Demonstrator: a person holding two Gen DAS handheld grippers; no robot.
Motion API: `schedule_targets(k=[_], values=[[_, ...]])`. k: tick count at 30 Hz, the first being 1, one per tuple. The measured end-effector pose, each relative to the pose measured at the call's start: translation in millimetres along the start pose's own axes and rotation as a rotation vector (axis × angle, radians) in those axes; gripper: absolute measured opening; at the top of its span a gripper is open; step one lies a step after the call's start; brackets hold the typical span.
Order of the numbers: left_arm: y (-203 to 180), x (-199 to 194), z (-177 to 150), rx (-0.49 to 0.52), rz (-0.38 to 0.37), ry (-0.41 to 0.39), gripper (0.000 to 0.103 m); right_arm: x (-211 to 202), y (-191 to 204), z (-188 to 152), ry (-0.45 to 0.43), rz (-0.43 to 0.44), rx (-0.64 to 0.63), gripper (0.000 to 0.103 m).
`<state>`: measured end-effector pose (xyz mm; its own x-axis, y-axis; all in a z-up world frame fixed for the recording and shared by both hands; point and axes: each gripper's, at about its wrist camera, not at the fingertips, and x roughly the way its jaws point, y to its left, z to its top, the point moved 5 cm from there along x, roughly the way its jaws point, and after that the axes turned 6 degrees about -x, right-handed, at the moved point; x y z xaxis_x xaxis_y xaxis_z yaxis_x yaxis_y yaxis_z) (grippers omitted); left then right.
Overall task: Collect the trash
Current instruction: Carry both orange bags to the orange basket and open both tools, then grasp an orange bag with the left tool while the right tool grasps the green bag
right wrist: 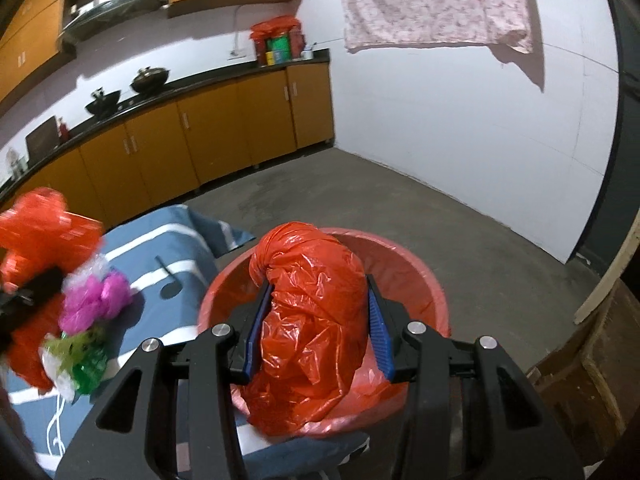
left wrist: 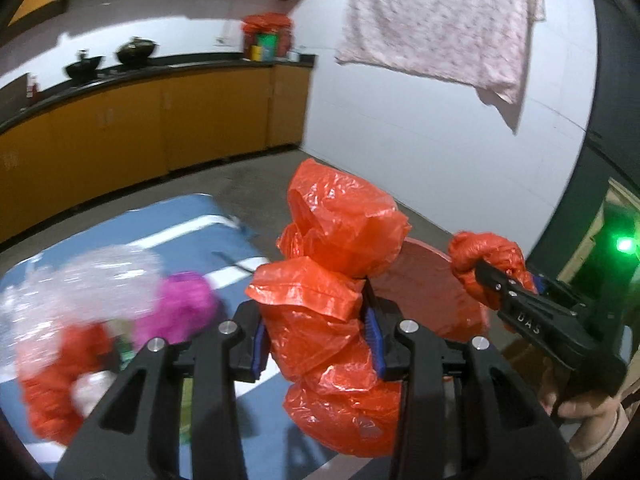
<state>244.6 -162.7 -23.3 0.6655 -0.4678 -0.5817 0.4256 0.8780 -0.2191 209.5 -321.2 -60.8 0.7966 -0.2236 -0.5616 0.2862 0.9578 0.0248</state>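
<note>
Here we hold an orange bag in each gripper: the left gripper [left wrist: 316, 344] clamps a crumpled bag [left wrist: 332, 280] above the blue bed [left wrist: 120, 236], the right gripper [right wrist: 318, 332] pinches another bag [right wrist: 312, 312] over the red basin [right wrist: 416, 268]. Light, soft, slippery plastic; bunched folds grip best.

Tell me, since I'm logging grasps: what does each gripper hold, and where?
Both clamp one crinkled orange plastic bag: left gripper on a bunched fold, right gripper on another twisted bunch.

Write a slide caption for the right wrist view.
Right tongs clamp a red plastic bag above the red basin.
</note>
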Motion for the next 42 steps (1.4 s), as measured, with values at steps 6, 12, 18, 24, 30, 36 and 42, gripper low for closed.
schedule_targets(k=[6, 12, 18, 24, 30, 36, 42], values=[[-29.8, 66.1, -6.8, 0.020, -0.038, 0.087, 0.038, 15.4, -20.3, -1.8, 0.008, -0.021, 0.036, 0.044], [-30.2, 101.8, -12.3, 0.013, -0.046, 0.136, 0.038, 29.5, -30.0, -0.4, 0.008, -0.014, 0.065, 0.044], [-32.6, 121.7, -13.8, 0.012, -0.064, 0.162, 0.038, 33.2, -31.5, 8.1, -0.020, 0.000, 0.085, 0.045], [-31.1, 132.2, -16.0, -0.005, -0.060, 0.183, 0.060, 29.4, -36.2, 12.4, -0.060, 0.016, 0.121, 0.069], [-14.6, 124.4, -17.5, -0.040, -0.034, 0.184, 0.067, 21.7, -48.7, 14.8, -0.077, -0.013, 0.150, 0.080], [3.1, 85.0, -12.8, -0.067, 0.028, 0.104, 0.083, 3.4, -41.1, 11.6, -0.125, -0.078, 0.082, 0.097], [36.8, 26.5, -17.0, -0.101, 0.132, 0.008, 0.089, -9.0, -21.7, 6.4, -0.136, -0.090, 0.025, 0.100]])
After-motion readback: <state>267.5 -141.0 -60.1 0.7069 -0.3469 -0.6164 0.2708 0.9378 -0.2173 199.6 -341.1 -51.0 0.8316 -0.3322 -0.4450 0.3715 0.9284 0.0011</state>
